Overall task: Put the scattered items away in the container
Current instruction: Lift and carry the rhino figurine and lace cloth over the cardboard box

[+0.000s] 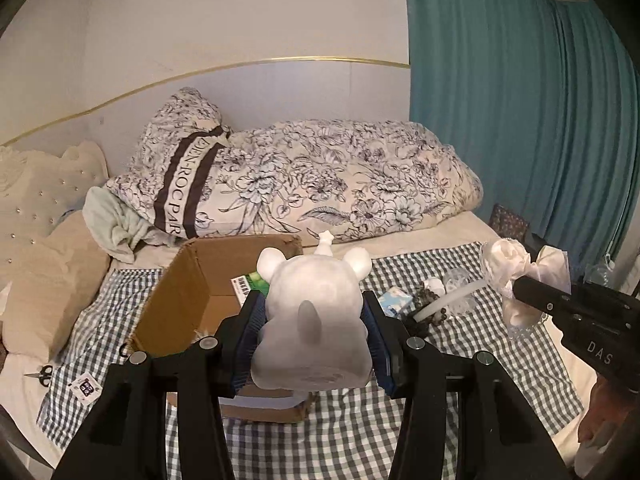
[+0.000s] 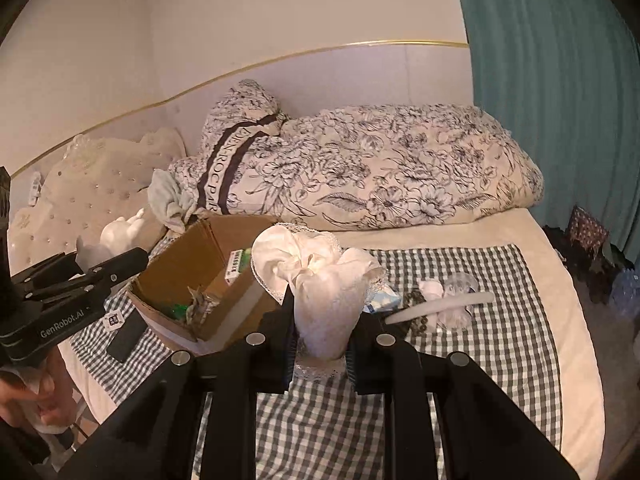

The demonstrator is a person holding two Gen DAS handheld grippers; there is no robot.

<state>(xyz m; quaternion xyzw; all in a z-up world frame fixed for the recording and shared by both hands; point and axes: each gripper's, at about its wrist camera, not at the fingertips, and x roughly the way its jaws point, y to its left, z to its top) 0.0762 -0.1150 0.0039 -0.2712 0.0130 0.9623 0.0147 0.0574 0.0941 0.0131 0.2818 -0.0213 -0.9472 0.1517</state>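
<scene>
My left gripper (image 1: 312,332) is shut on a white plush toy (image 1: 312,320) and holds it above the near side of the open cardboard box (image 1: 180,284). My right gripper (image 2: 320,340) is shut on a white lace fabric bundle (image 2: 320,280), held above the checked cloth just right of the box (image 2: 188,264). The box holds a green-and-white packet (image 2: 236,266) and small items. On the cloth lie a blue tissue pack (image 2: 384,300), dark beads (image 2: 416,304), a white strip (image 2: 440,306) and a clear plastic piece (image 2: 460,284).
A flowered quilt (image 1: 320,176) lies rolled at the back against the headboard. A teal curtain (image 1: 520,100) hangs at the right. Scissors (image 1: 40,374) and a small tag (image 1: 85,386) lie left of the box. A black flat object (image 2: 128,334) lies by the box.
</scene>
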